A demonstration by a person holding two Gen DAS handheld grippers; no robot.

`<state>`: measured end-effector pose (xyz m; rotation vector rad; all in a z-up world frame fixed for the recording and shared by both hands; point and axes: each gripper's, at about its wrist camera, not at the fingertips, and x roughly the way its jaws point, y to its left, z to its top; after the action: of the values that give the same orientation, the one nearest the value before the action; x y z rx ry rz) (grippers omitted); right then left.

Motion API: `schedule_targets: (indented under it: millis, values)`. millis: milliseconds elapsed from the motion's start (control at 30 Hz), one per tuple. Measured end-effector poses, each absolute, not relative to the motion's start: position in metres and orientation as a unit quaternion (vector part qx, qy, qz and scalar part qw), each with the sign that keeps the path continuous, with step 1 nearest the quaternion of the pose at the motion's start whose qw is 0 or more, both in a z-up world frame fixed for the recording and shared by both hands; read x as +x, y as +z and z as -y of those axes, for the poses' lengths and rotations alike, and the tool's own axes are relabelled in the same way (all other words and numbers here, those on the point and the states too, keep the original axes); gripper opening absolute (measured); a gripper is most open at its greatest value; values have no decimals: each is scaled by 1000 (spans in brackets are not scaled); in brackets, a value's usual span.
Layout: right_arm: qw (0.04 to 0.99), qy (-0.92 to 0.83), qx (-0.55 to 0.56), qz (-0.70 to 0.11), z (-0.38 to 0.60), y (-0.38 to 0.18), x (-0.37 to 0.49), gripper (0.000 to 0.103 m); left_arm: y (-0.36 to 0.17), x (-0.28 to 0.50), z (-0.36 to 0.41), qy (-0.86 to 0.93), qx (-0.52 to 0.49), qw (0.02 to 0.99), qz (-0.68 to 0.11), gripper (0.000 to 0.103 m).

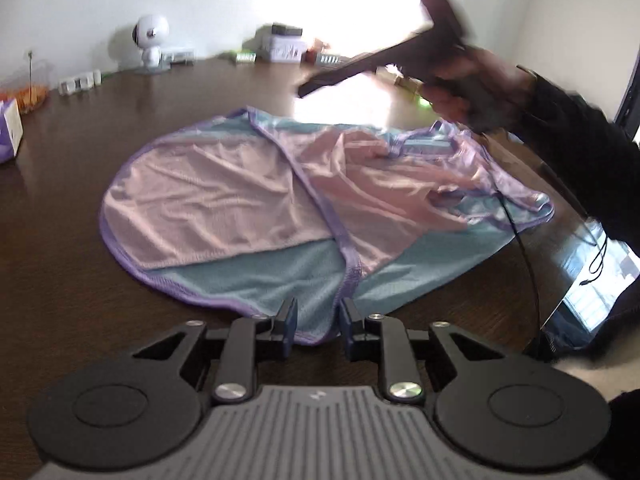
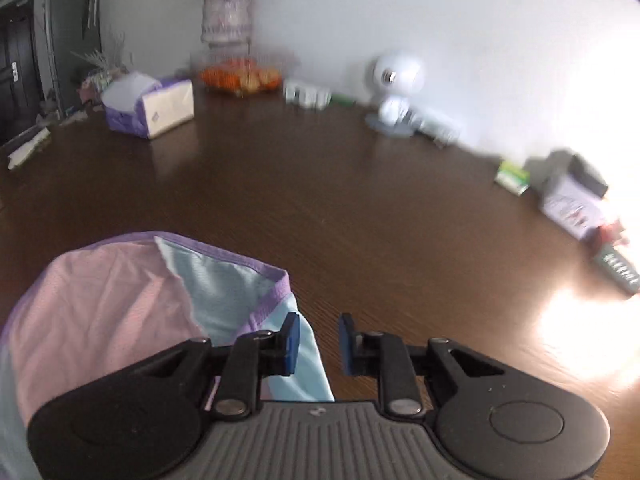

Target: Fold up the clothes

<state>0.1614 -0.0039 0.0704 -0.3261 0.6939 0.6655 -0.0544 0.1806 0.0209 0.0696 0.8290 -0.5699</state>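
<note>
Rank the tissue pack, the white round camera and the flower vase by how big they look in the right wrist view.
1. tissue pack
2. white round camera and flower vase: look alike in size; the vase stands farther back, so I won't rank them.

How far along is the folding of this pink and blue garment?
Early stage. The garment lies on the table, mostly spread, with one pink flap turned over the blue. Neither the left gripper nor the right gripper grips anything; both are open. The main folds remain.
</note>
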Motion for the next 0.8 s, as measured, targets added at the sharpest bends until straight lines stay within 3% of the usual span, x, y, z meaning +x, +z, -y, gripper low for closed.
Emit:
schedule_targets:
  millis: [100, 267, 433, 467, 500, 567, 600, 800]
  values:
    - [852, 398, -147, -306, 63, 93, 77, 37, 20, -56, -183, -288, 45, 875, -385, 44]
    - [812, 449, -212, -308, 108, 70, -39, 45, 17, -58, -182, -312, 78, 872, -369, 42]
    - [836, 392, -201, -326, 114, 40, -66, 44, 15, -60, -175, -314, 120, 874, -352, 27]
    - [843, 386, -189, -325, 116, 35, -67, 42, 14, -60, -174, -316, 119, 874, -351, 24]
    - [846, 385, -174, -324, 120, 32, -65, 41, 14, -60, -174, -317, 117, 873, -351, 12]
    - [853, 386, -142, -322, 127, 26, -62, 24, 14, -60, -171, -319, 114, 873, -350, 2]
    - [855, 385, -135, -320, 130, 26, -62, 6, 17, -57, -171, -316, 116, 876, -346, 2]
    - [861, 386, -111, -313, 139, 33, -45, 2, 36, -34, -170, -298, 130, 889, -322, 2]
